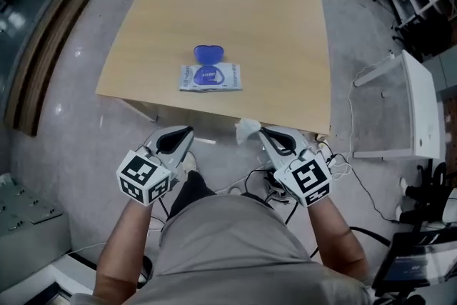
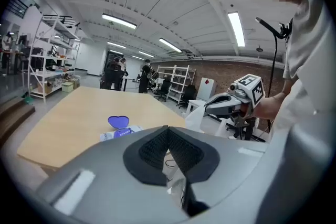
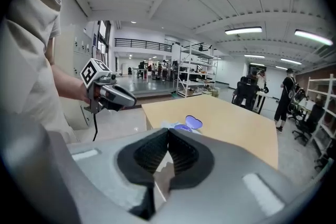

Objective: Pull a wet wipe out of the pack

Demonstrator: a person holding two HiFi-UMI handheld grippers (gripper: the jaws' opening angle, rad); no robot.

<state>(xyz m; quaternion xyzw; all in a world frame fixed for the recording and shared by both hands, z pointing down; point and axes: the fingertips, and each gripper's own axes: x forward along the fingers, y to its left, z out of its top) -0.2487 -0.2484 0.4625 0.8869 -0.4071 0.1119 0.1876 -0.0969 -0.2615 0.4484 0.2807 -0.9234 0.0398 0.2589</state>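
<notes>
In the head view, the right tongs (image 1: 262, 132) grip a white wet wipe (image 1: 248, 128) just off the tabletop (image 1: 285, 25) near its front edge, well apart from the pack (image 1: 210, 78), whose blue lid (image 1: 208, 52) stands open. In the left gripper view, the left tongs (image 2: 168, 131) are clenched and empty. In the right gripper view, the wet wipe is pinched at the tips.

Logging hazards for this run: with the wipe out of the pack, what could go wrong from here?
1. The wet wipe hangs from the very tip of the right gripper, past the table edge and over the floor; a slip would likely drop it there.
2. The blue lid of the pack stands open, so whatever is left inside may dry out.
</notes>
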